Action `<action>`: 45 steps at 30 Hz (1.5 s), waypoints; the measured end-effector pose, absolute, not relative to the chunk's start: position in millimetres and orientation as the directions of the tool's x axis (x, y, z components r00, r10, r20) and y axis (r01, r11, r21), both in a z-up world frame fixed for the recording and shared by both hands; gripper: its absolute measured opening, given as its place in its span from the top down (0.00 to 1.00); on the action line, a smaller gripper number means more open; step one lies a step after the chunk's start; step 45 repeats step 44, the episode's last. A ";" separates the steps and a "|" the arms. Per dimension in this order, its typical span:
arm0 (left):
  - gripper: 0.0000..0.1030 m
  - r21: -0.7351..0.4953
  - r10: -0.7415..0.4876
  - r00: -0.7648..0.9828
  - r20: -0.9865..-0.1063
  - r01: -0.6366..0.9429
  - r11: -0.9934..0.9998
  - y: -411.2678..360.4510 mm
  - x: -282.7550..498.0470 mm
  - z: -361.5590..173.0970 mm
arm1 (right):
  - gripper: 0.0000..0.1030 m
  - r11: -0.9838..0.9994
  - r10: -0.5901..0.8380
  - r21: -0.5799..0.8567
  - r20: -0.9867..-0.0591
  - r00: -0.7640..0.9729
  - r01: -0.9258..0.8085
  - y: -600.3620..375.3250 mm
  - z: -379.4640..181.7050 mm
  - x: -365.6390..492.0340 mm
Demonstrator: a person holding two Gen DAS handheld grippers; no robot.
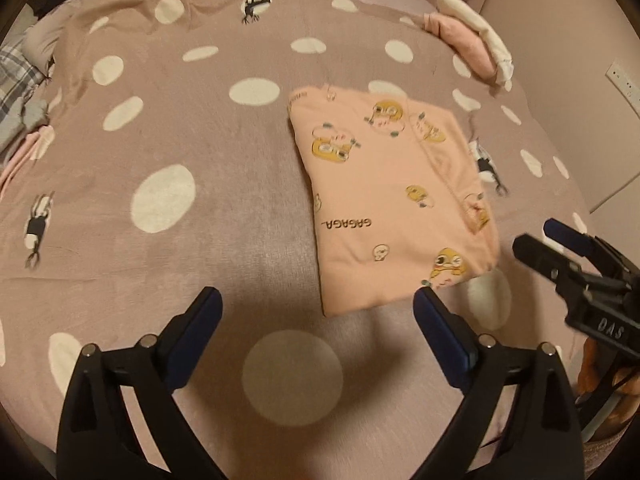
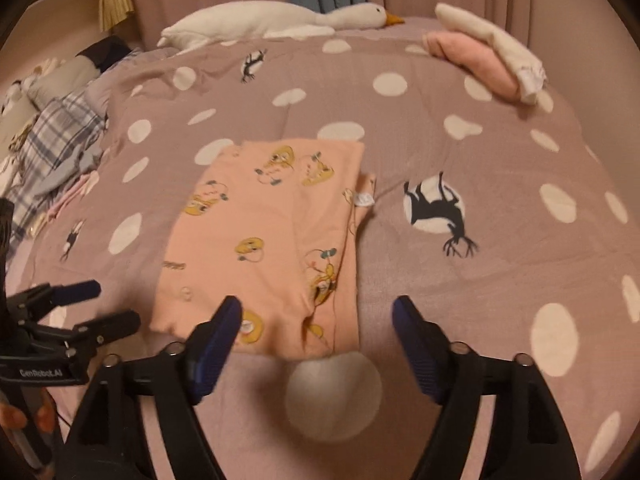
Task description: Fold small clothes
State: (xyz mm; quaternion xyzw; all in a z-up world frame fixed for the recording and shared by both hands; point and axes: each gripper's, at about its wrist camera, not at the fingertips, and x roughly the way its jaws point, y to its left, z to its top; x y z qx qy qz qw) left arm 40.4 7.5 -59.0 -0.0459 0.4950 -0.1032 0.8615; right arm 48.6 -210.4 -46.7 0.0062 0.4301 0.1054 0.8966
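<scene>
A small peach garment (image 1: 392,196) with yellow cartoon prints lies folded into a flat rectangle on the mauve polka-dot bedspread (image 1: 200,152). It also shows in the right wrist view (image 2: 264,240). My left gripper (image 1: 318,300) is open and empty, just short of the garment's near edge. My right gripper (image 2: 316,308) is open and empty, with its left finger over the garment's near edge. The right gripper also shows at the right of the left wrist view (image 1: 548,240), and the left gripper at the left of the right wrist view (image 2: 108,304).
A folded pink and white stack (image 2: 488,56) lies at the far right corner of the bed. A white goose plush (image 2: 280,24) lies along the far edge. Plaid and grey clothes (image 2: 56,140) are heaped at the left. A wall with a socket (image 1: 620,80) is at the right.
</scene>
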 end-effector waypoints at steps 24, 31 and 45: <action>0.00 -0.055 -0.069 0.582 -0.810 0.042 0.998 15.9 5.8 -11.2 | 0.01 0.978 0.205 0.122 -0.727 0.655 -0.170 -200.8 -11.1 7.6; 0.00 -0.053 -0.074 0.587 -0.806 0.054 0.997 11.4 3.0 -4.3 | 0.01 0.977 0.211 0.129 -0.717 0.664 -0.171 -201.7 -7.0 5.4; 0.00 -0.041 -0.070 0.594 -0.801 0.062 0.997 6.0 0.1 1.0 | 0.01 0.974 0.225 0.143 -0.715 0.662 -0.177 -198.6 -6.8 5.5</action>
